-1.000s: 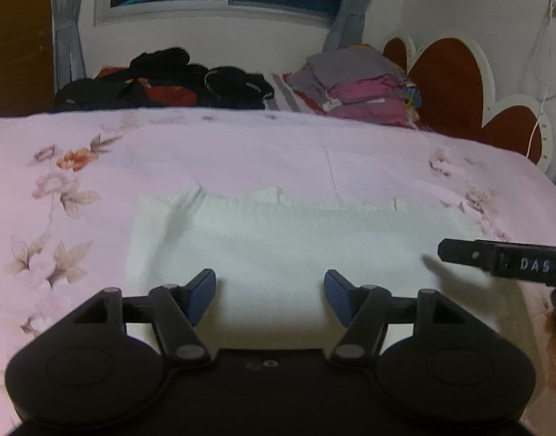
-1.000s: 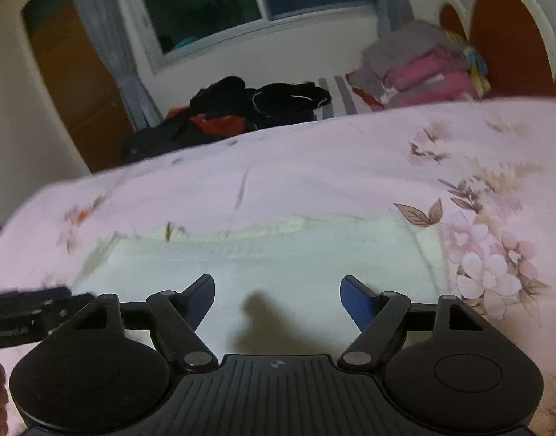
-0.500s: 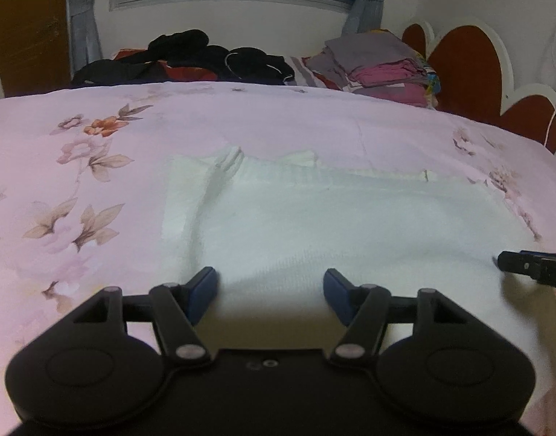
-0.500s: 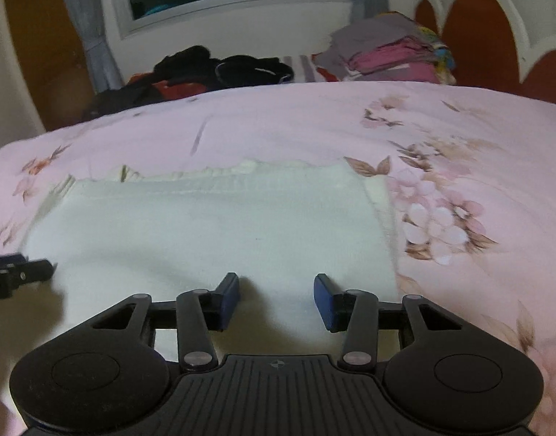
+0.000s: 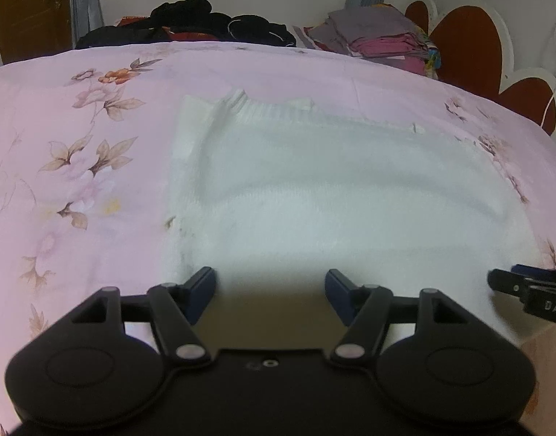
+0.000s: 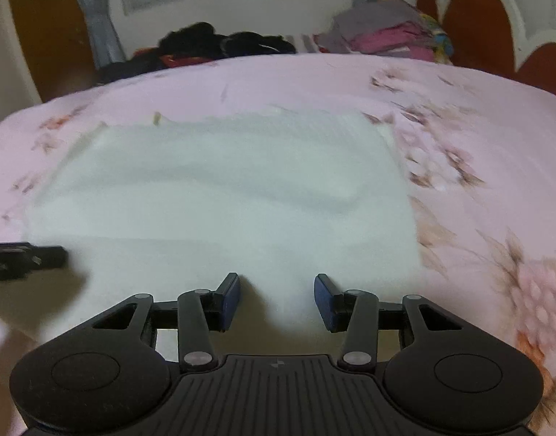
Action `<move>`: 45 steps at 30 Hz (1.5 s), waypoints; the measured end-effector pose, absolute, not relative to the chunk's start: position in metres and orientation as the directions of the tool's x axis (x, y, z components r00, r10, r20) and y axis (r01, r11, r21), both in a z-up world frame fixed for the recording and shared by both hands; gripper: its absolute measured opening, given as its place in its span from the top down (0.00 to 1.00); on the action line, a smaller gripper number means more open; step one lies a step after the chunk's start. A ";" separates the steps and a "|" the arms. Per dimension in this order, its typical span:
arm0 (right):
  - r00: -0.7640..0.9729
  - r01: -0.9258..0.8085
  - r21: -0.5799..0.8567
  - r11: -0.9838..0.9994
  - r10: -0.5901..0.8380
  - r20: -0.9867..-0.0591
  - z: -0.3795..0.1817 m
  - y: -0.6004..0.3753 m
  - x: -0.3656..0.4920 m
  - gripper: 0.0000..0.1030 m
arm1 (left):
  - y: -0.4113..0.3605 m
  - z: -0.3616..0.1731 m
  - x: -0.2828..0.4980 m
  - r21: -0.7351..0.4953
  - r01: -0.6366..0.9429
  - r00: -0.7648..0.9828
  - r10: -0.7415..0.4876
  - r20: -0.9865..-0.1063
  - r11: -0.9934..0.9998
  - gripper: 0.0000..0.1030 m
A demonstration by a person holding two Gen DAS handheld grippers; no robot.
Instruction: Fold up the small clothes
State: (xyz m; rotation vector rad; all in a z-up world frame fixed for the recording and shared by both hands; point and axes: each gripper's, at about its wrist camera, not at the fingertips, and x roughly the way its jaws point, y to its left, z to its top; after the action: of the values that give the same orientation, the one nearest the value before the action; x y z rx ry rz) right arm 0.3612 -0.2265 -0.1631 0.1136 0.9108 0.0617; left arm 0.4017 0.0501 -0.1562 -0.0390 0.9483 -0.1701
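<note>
A white knitted garment (image 5: pixel 332 189) lies flat on the pink floral bedspread (image 5: pixel 78 138), its ribbed edge at the far side. It also shows in the right wrist view (image 6: pixel 223 189). My left gripper (image 5: pixel 270 292) is open and empty, low over the garment's near left edge. My right gripper (image 6: pixel 277 299) is open and empty, low over the near edge toward the garment's right side. Each gripper's tip shows in the other's view: the right one (image 5: pixel 532 290) and the left one (image 6: pixel 23 259).
A pile of dark clothes (image 5: pixel 190 23) and a stack of folded grey and pink clothes (image 5: pixel 379 36) lie at the far side of the bed. A red and white headboard (image 5: pixel 478 47) stands at the right. A window and curtains are behind.
Both grippers have dropped lower and closer over the garment's near edge. The right gripper's jaws narrowed from a second ago but stay open.
</note>
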 end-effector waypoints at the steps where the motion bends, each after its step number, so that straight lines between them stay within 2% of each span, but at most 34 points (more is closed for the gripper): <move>1: 0.613 0.009 0.128 0.992 0.096 -0.784 -0.162 -0.230 0.358 0.56 | 0.050 -0.156 0.401 -0.106 0.132 0.571 -0.163 -0.805 0.986 0.35; 7: 0.607 0.023 0.071 0.997 0.042 -0.793 -0.170 -0.230 0.347 0.56 | 0.050 -0.158 0.398 -0.101 0.154 0.571 -0.171 -0.803 0.983 0.34; 24: 0.605 0.101 0.049 0.994 -0.022 -0.796 -0.165 -0.219 0.339 0.51 | 0.058 -0.156 0.390 -0.117 0.201 0.552 -0.211 -0.807 0.973 0.31; 28: 0.632 0.085 0.106 0.991 0.029 -0.775 -0.153 -0.210 0.336 0.51 | 0.056 -0.156 0.389 -0.109 0.202 0.551 -0.205 -0.809 0.973 0.31; 33: 0.604 0.005 0.080 0.997 0.061 -0.795 -0.160 -0.188 0.342 0.51 | 0.055 -0.155 0.387 -0.103 0.177 0.550 -0.185 -0.815 0.979 0.31; 34: 0.604 -0.012 0.061 0.998 0.056 -0.795 -0.163 -0.186 0.342 0.50 | 0.054 -0.154 0.386 -0.098 0.170 0.549 -0.177 -0.817 0.981 0.31; 35: 0.605 -0.020 0.052 0.998 0.054 -0.795 -0.165 -0.186 0.341 0.40 | 0.054 -0.154 0.385 -0.095 0.162 0.549 -0.170 -0.819 0.982 0.31; 37: 0.595 -0.022 0.066 0.998 0.066 -0.801 -0.170 -0.191 0.343 0.29 | 0.052 -0.151 0.382 -0.088 0.144 0.546 -0.153 -0.824 0.986 0.31; 45: 0.611 -0.095 0.136 0.986 0.165 -0.774 -0.161 -0.211 0.324 0.27 | 0.053 -0.139 0.358 -0.110 0.011 0.534 -0.099 -0.840 0.994 0.29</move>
State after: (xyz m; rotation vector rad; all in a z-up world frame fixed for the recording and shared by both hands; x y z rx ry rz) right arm 0.3240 -0.2111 -0.1607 0.0837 0.9016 0.1506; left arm 0.3575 0.0526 -0.1387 -0.0950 1.0062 -0.0659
